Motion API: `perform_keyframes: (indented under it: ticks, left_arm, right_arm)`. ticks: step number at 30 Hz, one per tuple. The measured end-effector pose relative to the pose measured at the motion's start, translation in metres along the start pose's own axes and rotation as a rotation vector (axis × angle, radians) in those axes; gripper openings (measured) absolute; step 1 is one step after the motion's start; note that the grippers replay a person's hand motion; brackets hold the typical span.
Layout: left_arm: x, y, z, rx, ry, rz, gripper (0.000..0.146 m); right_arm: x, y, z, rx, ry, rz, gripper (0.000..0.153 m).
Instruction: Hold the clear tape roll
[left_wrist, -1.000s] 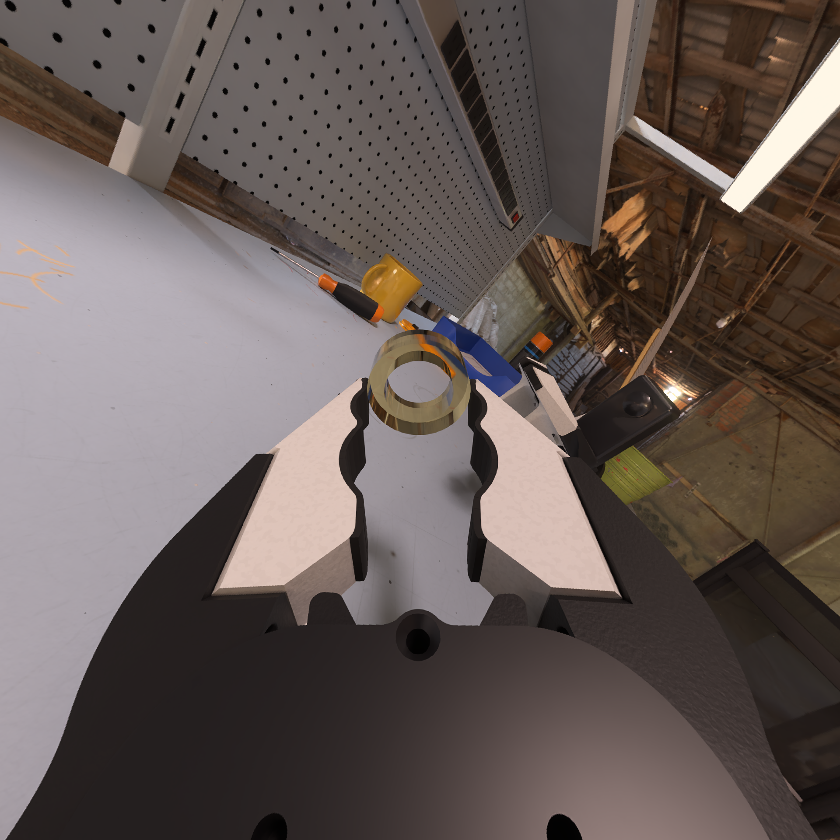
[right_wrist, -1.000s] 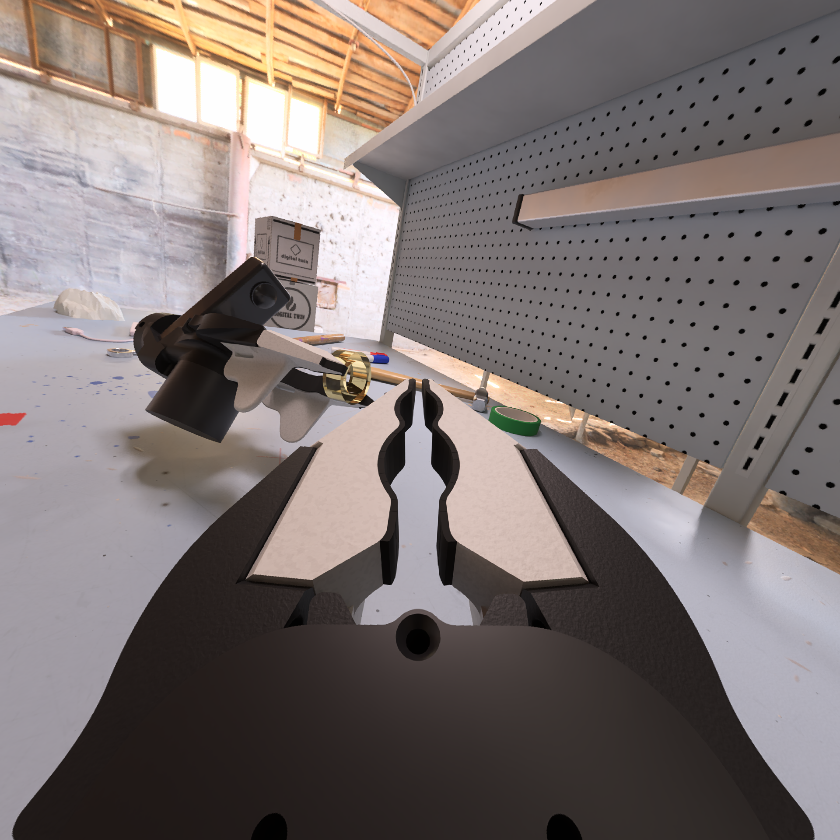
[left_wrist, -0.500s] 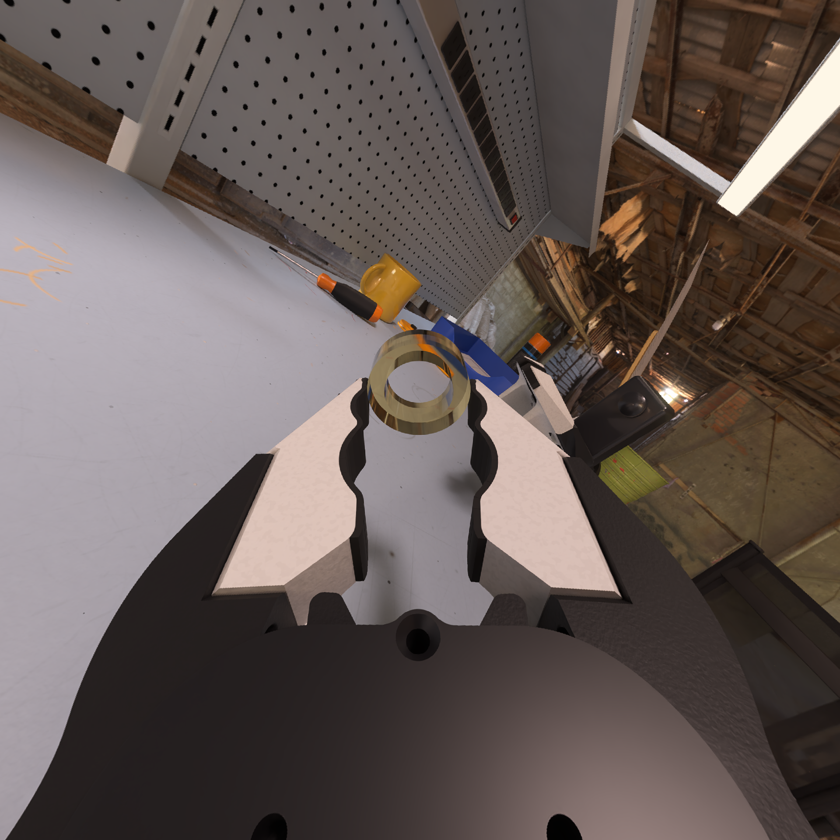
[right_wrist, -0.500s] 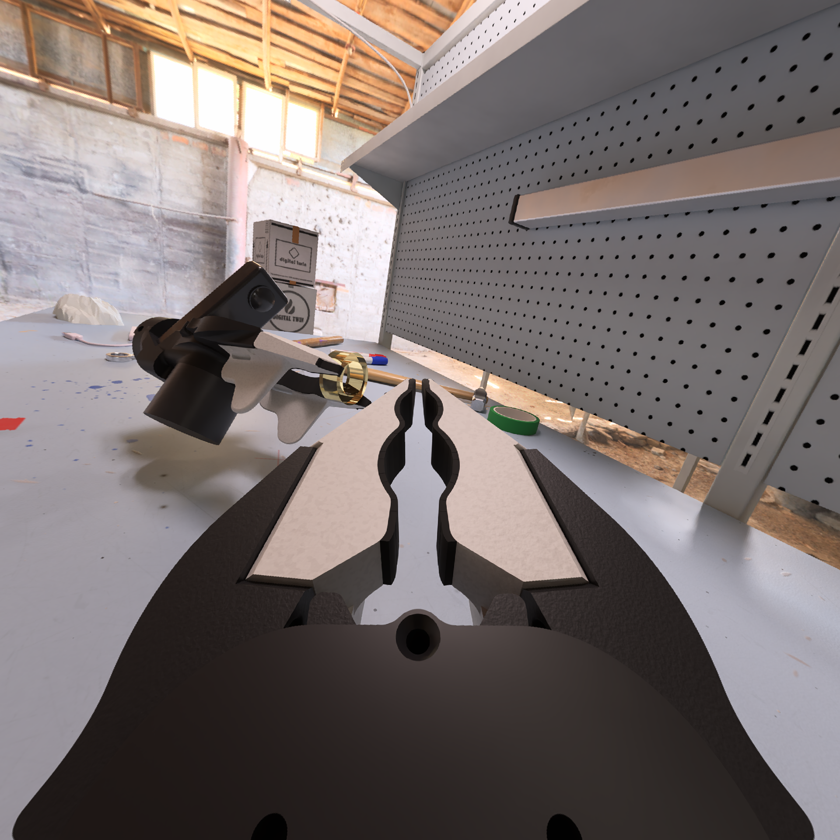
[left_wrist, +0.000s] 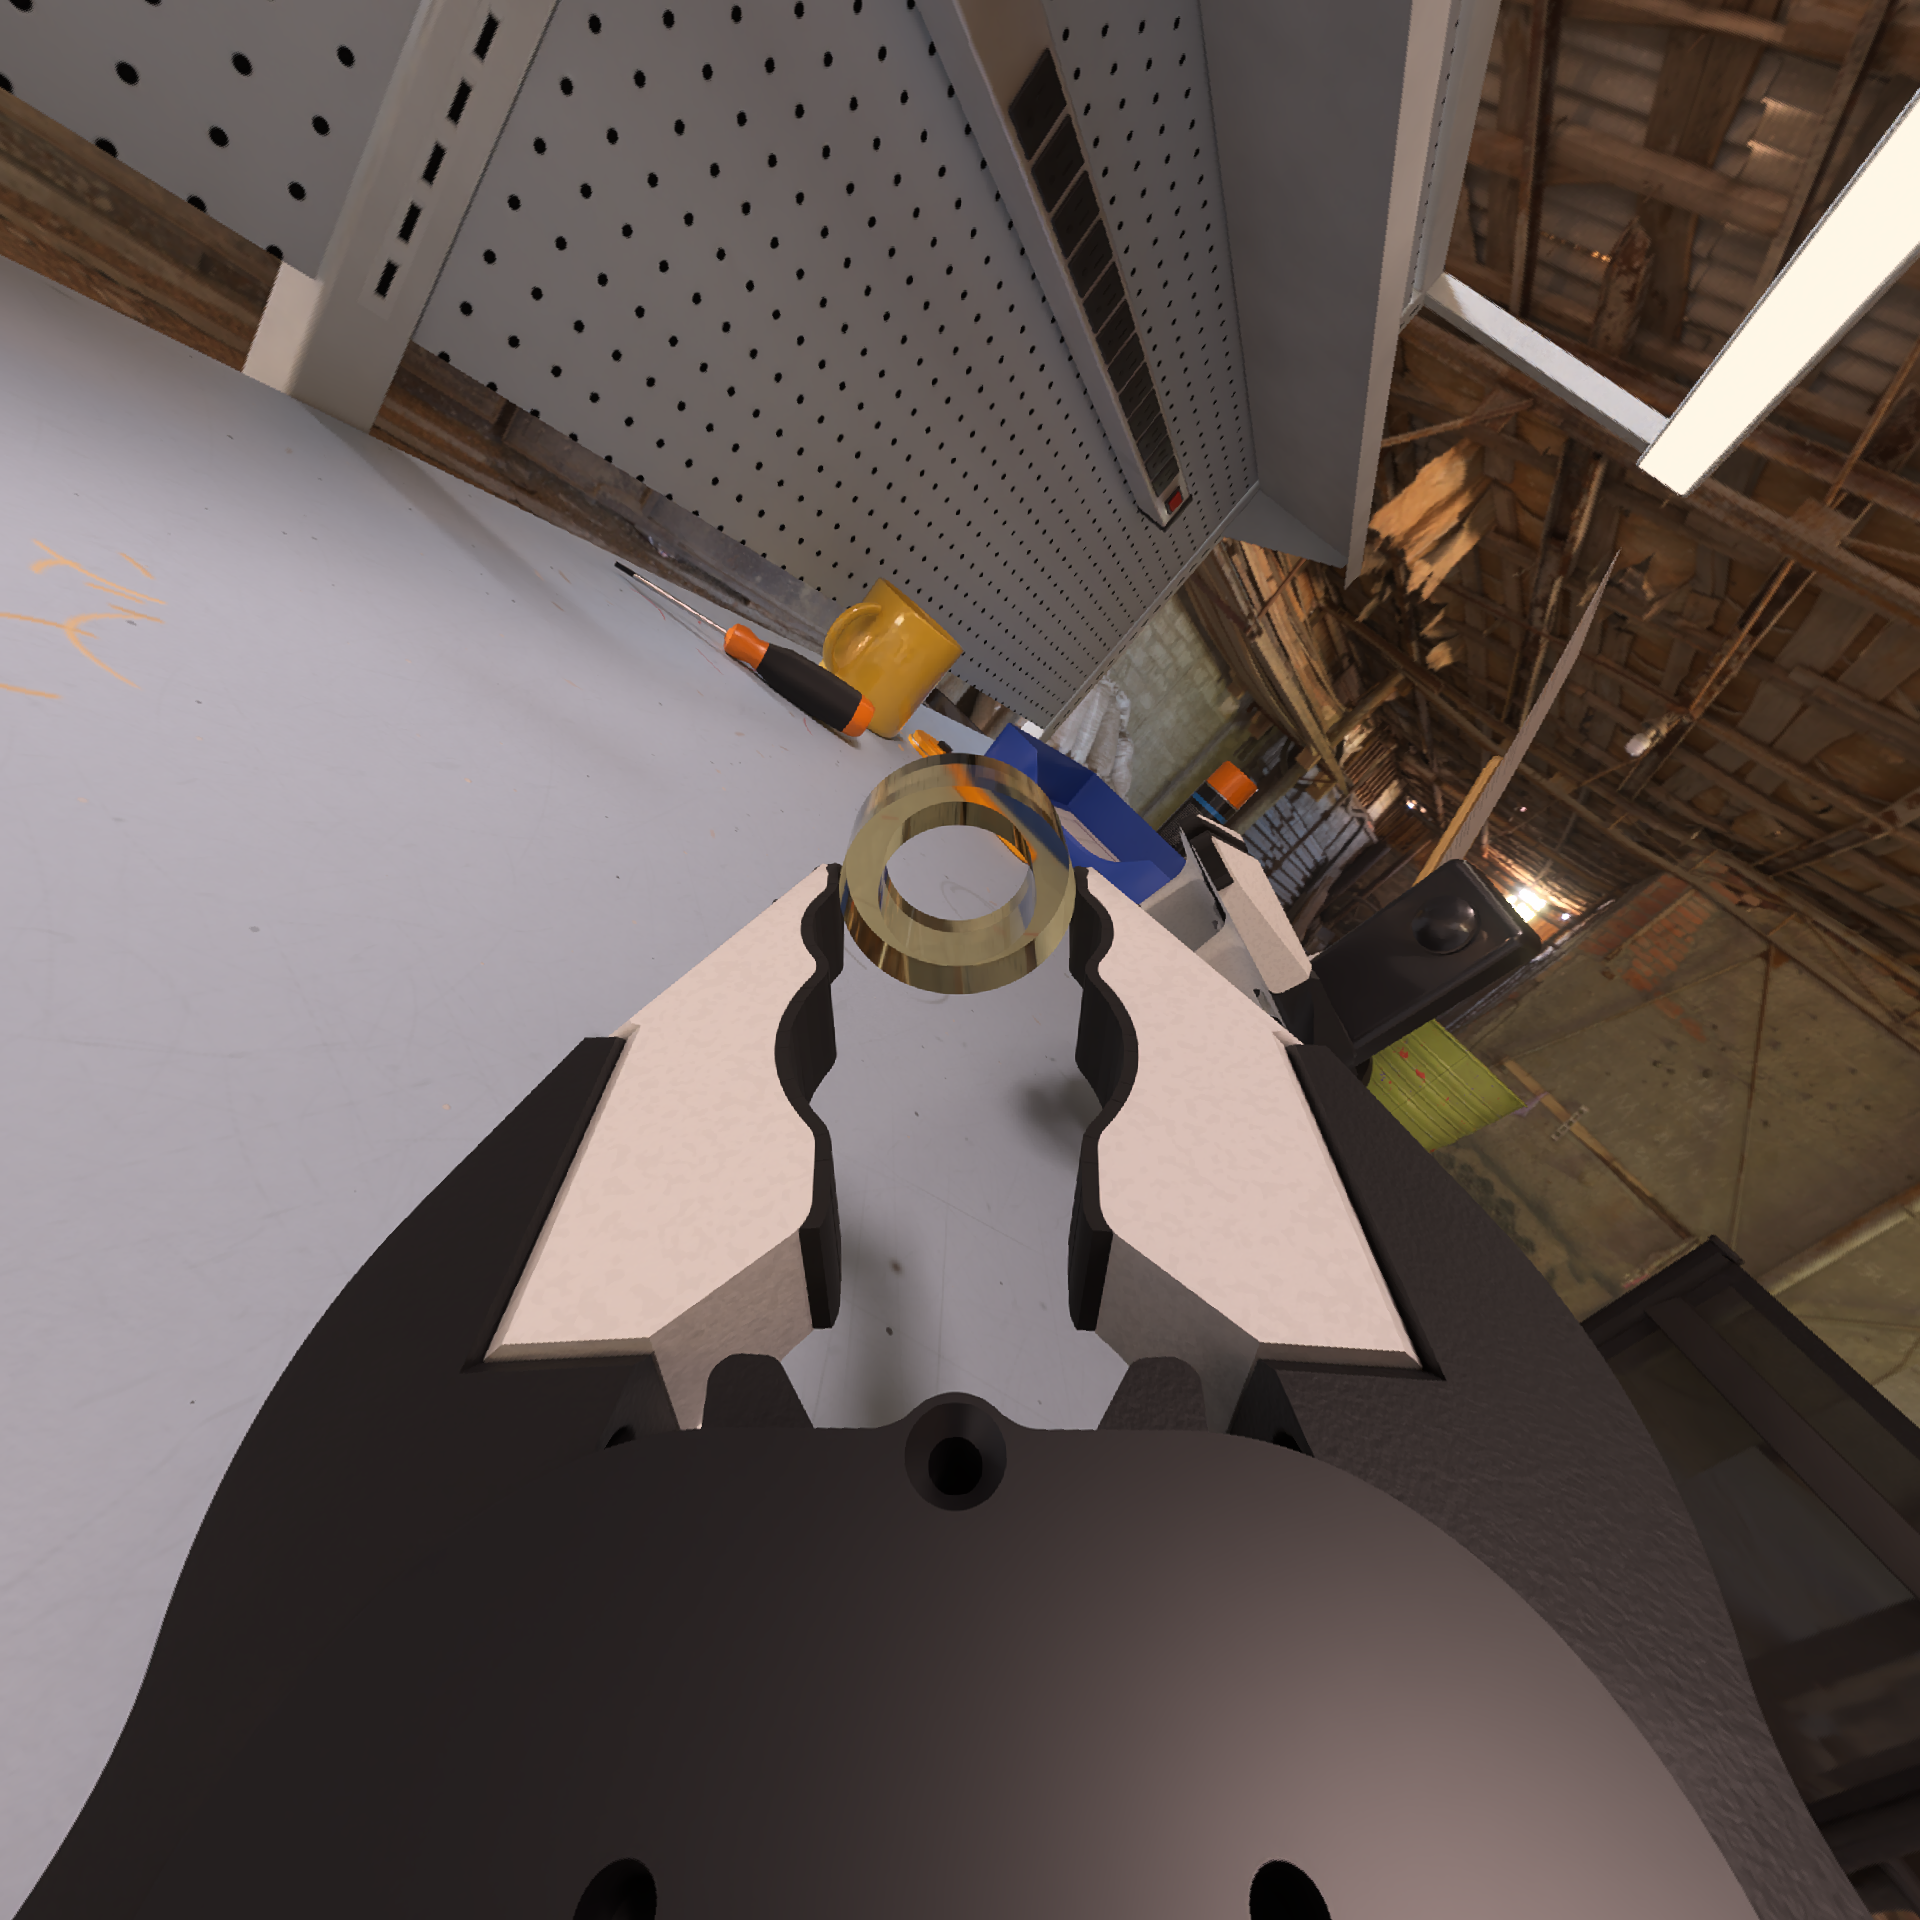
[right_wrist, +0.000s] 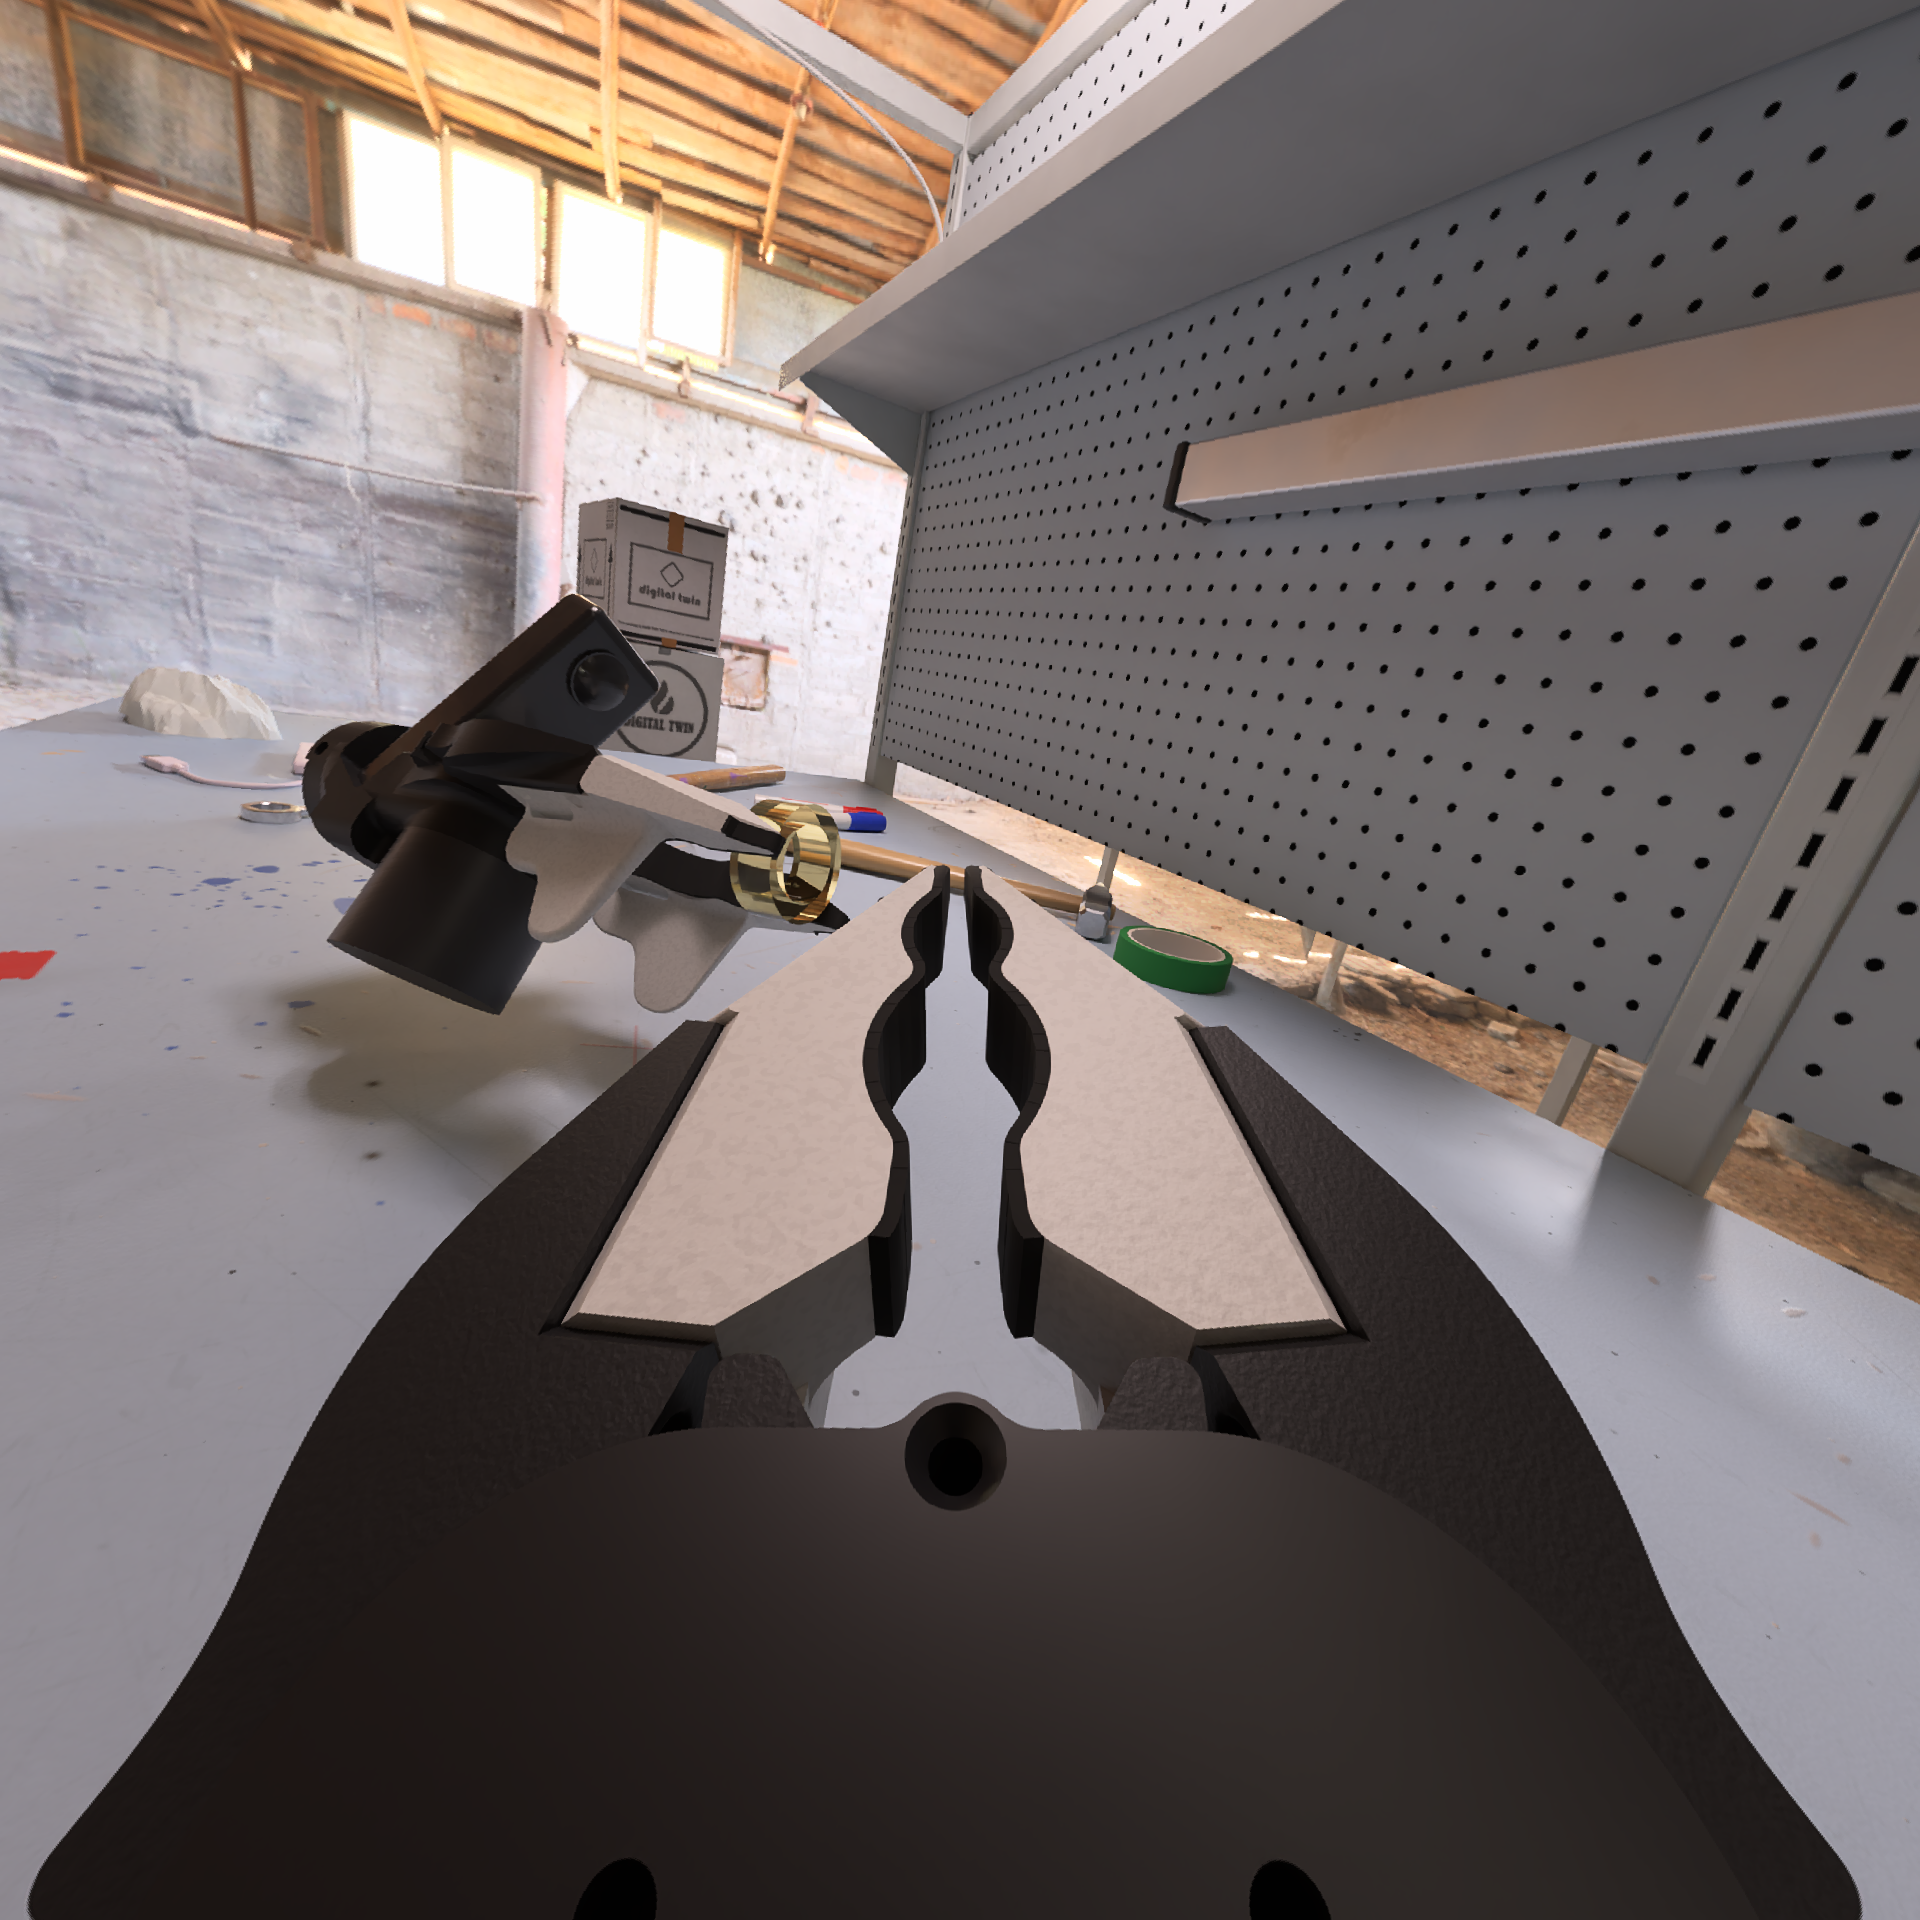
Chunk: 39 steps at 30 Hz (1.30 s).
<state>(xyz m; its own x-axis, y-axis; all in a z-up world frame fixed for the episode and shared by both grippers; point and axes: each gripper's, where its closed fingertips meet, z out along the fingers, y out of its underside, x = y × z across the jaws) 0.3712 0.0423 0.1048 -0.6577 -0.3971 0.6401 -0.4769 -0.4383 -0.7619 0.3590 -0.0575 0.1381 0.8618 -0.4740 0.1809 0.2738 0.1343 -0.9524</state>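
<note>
The clear tape roll (left_wrist: 940, 948), a yellowish see-through ring, is gripped between the fingertips of my left gripper (left_wrist: 954, 888) and held above the grey table (left_wrist: 312, 831), its hole facing the camera. In the right wrist view the roll (right_wrist: 774, 883) shows at the tip of the left gripper (right_wrist: 800, 875), clear of the tabletop. My right gripper (right_wrist: 954, 878) is shut and empty, a short way to the right of the roll. It also shows in the left wrist view (left_wrist: 1247, 914), behind the roll to the right.
A yellow mug (left_wrist: 894, 649), a screwdriver (left_wrist: 800, 681) and a blue bin (left_wrist: 1081, 821) lie beyond the roll by the pegboard (left_wrist: 779, 260). A green tape roll (right_wrist: 1172, 958), a hammer (right_wrist: 1091, 914), markers (right_wrist: 857, 821) and cardboard boxes (right_wrist: 665, 582) stand farther off.
The left gripper keeps its hold on the roll. Both views have drifted only slightly; the right gripper stays shut.
</note>
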Motion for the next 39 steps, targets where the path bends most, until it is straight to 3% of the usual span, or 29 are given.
perform_keyframes:
  ticks: [39]
  left_arm:
    - [-0.0007,0.0003,0.0001,-0.002,0.0,-0.005,0.043]
  right_arm:
    - [0.0,-0.0008,0.0002,-0.003,0.019,-0.014,0.0]
